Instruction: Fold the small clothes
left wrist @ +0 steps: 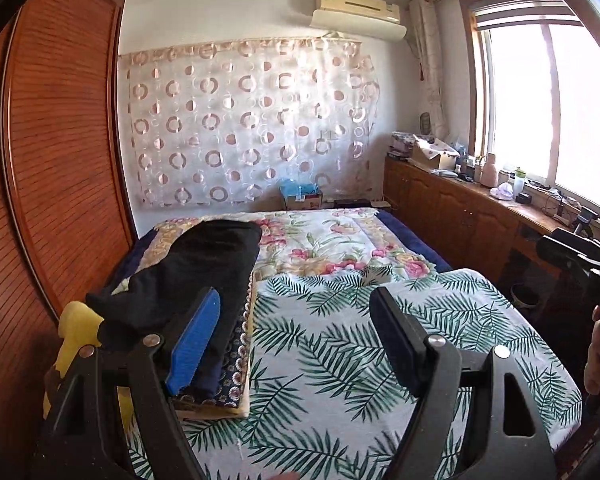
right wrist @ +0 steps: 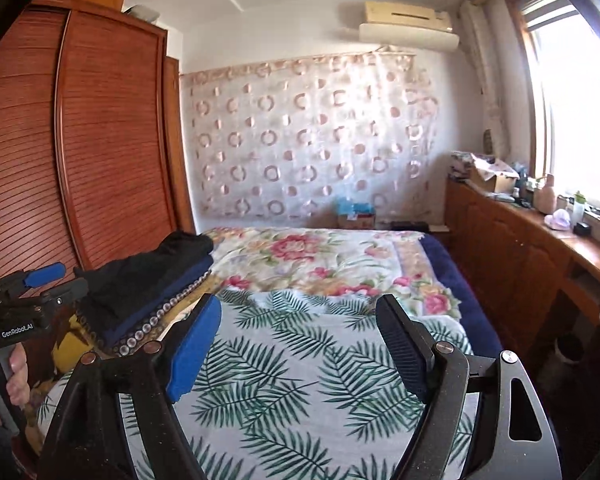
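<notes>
A stack of folded clothes (left wrist: pixel 204 268) lies on the left side of the bed, with a black garment on top, navy pieces under it and a patterned cloth at the bottom. In the right wrist view the same stack of folded clothes (right wrist: pixel 152 280) lies left of the fingers. My left gripper (left wrist: pixel 296 296) is open over the palm-leaf sheet (left wrist: pixel 340 340), just right of the stack, holding nothing. My right gripper (right wrist: pixel 300 304) is also open and empty above the palm-leaf sheet (right wrist: pixel 300 368). The left gripper (right wrist: pixel 60 280) shows at that view's left edge, held by a hand (right wrist: pixel 14 372).
A floral blanket (left wrist: pixel 332 248) covers the far half of the bed. A wooden wardrobe (left wrist: pixel 60 140) stands along the left. A low wooden cabinet (left wrist: pixel 452 208) with clutter runs under the window on the right. A yellow cloth (left wrist: pixel 76 332) lies beside the stack.
</notes>
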